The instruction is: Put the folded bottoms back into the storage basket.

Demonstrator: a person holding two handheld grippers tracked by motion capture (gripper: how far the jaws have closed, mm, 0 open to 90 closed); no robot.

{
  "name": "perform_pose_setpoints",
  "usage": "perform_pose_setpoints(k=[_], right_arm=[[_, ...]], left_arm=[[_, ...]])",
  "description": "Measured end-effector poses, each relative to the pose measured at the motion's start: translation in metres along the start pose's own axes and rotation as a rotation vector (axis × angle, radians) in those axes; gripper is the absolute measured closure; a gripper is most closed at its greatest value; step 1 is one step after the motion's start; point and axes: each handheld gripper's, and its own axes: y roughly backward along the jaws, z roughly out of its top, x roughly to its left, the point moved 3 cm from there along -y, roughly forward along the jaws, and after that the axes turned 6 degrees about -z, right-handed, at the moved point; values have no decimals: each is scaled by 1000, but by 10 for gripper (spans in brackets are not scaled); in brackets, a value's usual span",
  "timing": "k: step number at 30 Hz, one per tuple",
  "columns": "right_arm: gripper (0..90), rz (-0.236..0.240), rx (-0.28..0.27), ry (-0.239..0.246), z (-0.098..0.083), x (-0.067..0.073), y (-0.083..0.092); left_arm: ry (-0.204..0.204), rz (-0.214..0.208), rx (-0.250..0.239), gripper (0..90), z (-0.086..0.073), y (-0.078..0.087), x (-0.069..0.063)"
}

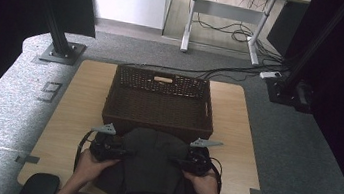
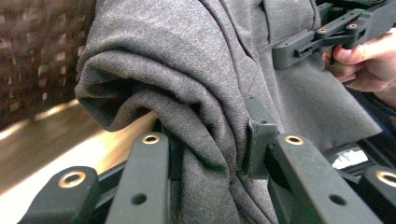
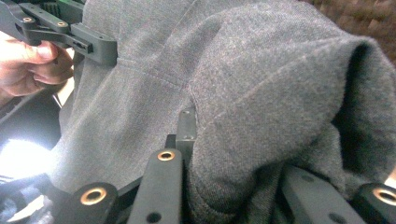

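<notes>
A folded dark grey garment (image 1: 151, 162) lies at the near edge of the wooden table (image 1: 77, 110), just in front of a brown wicker basket (image 1: 158, 106). My left gripper (image 1: 122, 152) is shut on the garment's left side; thick grey folds (image 2: 205, 107) sit pinched between its black jaws. At the garment's right side my right gripper (image 1: 180, 161) is shut on a bunched fold (image 3: 261, 121). The far hand and its gripper (image 2: 327, 39) show at the top right of the left gripper view, and the other hand's gripper (image 3: 60, 35) at the top left of the right gripper view.
The basket is open-topped and nothing shows in it, with a handle slot (image 1: 163, 79) in its far wall. Two black stand posts (image 1: 59, 37) (image 1: 300, 68) rise beyond the table's far corners. Cables (image 1: 233, 72) run over the grey carpet behind, under a desk frame (image 1: 221, 13).
</notes>
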Motion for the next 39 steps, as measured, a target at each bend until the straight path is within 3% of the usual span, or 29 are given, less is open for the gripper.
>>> perform_pose_setpoints(k=[8, 18, 39], right_arm=[[731, -10, -59, 36, 21, 6, 21], [732, -37, -104, 78, 48, 13, 40], [732, -60, -173, 123, 135, 6, 68]], left_arm=[[-51, -7, -26, 677, 28, 13, -17], [-85, -12, -43, 678, 61, 25, -27], [-126, 10, -80, 677, 148, 52, -26]])
